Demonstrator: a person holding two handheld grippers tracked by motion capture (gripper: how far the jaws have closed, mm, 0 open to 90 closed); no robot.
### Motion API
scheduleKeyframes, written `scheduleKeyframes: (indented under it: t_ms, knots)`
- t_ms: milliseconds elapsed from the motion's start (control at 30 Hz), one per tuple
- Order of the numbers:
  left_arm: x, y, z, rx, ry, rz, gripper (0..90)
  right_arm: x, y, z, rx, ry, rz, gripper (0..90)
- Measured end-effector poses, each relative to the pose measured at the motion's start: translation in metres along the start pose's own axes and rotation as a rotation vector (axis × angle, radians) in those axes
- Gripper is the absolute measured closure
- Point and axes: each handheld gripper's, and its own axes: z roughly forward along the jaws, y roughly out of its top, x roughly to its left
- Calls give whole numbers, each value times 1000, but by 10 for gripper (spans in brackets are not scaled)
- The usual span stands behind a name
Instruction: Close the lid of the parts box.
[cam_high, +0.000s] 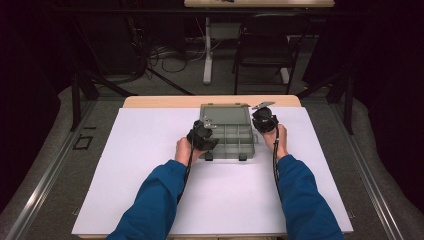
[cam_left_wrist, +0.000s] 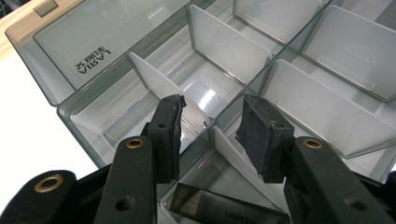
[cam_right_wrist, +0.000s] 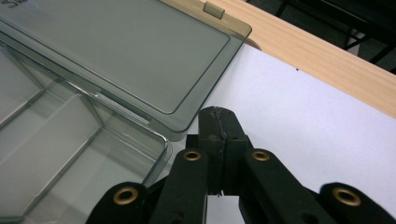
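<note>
High view. A clear compartment box (cam_high: 227, 132) lies open on the white table sheet (cam_high: 150, 165), its lid (cam_high: 225, 114) folded flat on the far side. The left gripper (cam_high: 204, 136) hangs over the box's left-hand cells; the right gripper (cam_high: 264, 120) stands just beside the box's right edge, near the hinge line. The box's long axis runs across from one gripper to the other.

Left gripper view. The left gripper (cam_left_wrist: 212, 123) points down into the tray with its jaws spread and nothing between the pads. Straight ahead of the tips, a white divider (cam_left_wrist: 163, 88) and the crossing of cell walls lie in the gap; a dark block marked UGREEN (cam_left_wrist: 224, 210) rests in the cell below and nearest the jaws. The lid (cam_left_wrist: 93, 37) lies beyond, up and to the left.

Right gripper view. The right gripper (cam_right_wrist: 219, 126) has its jaws pressed together, empty, over the white sheet. The lid's corner (cam_right_wrist: 187, 112) lies just ahead and to the left of the tips, close but apparently not touching. By this reading the left gripper is nearer the tray's contents, and the right is better placed for the lid.
</note>
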Motion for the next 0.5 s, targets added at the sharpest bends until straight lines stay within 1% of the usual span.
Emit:
scheduleKeyframes:
  t_ms: [233,500]
  knots:
    - [0,0,0,-2,-2,0,583,0,0,7,28,1,4,900]
    - [0,0,0,-2,-3,0,582,1,-2,15,64,12,-16,900]
